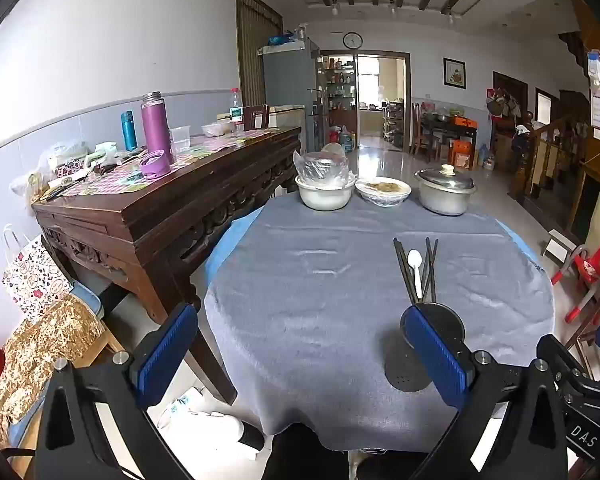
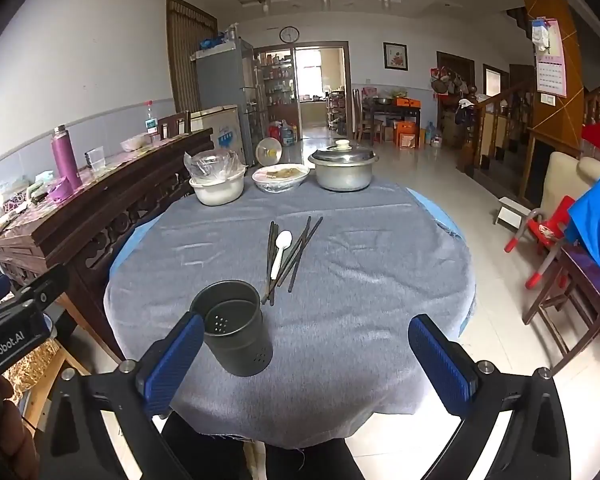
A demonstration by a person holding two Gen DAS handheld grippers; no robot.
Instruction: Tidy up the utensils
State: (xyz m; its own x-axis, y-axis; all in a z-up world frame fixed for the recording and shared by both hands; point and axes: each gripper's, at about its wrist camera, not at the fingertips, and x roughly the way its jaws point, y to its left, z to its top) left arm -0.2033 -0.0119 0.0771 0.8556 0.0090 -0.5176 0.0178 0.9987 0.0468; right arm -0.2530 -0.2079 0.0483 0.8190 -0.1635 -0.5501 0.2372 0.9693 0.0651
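Observation:
A dark metal utensil holder (image 2: 236, 332) stands upright and empty on the grey tablecloth near the front edge. Just beyond it lie several dark chopsticks (image 2: 294, 256) and a white plastic spoon (image 2: 281, 249). My right gripper (image 2: 306, 344) is open and empty, its left finger just in front of the holder. In the left wrist view the holder (image 1: 432, 344) is partly hidden behind my right finger, with the chopsticks (image 1: 404, 270) and spoon (image 1: 416, 268) past it. My left gripper (image 1: 298, 340) is open and empty above the table's front left.
At the table's far edge stand a white bowl with a plastic bag (image 2: 218, 188), a wrapped plate of food (image 2: 280, 176) and a lidded metal pot (image 2: 343, 170). A wooden sideboard (image 1: 172, 200) stands to the left. Chairs (image 2: 556, 240) stand at the right.

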